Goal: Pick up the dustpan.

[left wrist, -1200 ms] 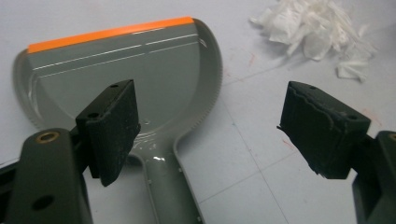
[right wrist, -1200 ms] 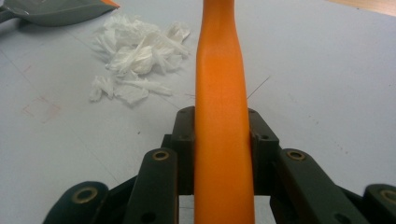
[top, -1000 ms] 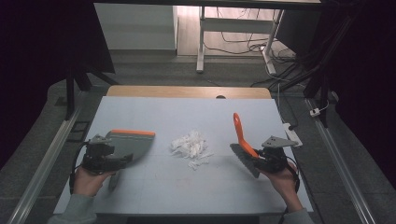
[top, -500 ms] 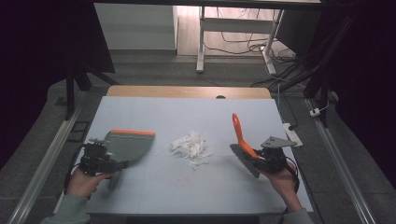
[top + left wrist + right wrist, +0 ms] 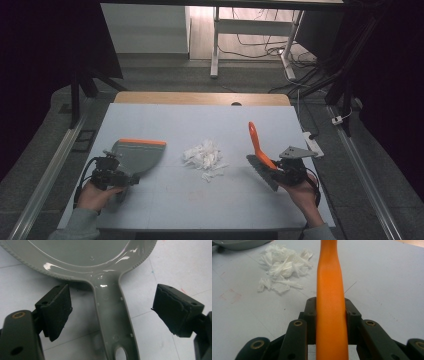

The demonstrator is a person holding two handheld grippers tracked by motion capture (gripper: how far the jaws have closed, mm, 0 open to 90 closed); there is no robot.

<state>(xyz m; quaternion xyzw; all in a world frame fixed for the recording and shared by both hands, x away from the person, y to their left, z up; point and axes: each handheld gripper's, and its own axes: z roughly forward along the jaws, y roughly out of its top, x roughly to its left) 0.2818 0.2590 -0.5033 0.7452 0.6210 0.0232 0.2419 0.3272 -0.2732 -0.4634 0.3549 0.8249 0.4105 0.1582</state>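
Table [image 5: 165, 210]: grey dustpan [image 5: 136, 156] empty, paper scraps [image 5: 204, 156] alongside.

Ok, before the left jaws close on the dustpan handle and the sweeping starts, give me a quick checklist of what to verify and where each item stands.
1. Left gripper open: ok, jaws stand wide apart.
2. Dustpan handle between the left jaws: ok, it runs up the gap, touching neither pad.
3. Brush held by the right gripper: ok, jaws are clamped on both sides of the orange handle.
4. Pile of torn white paper between dustpan and brush: ok.
5. Dustpan's orange lip turned toward the pile: not ok, it points to the far side of the table.
6. Bristles on the table: cannot tell.
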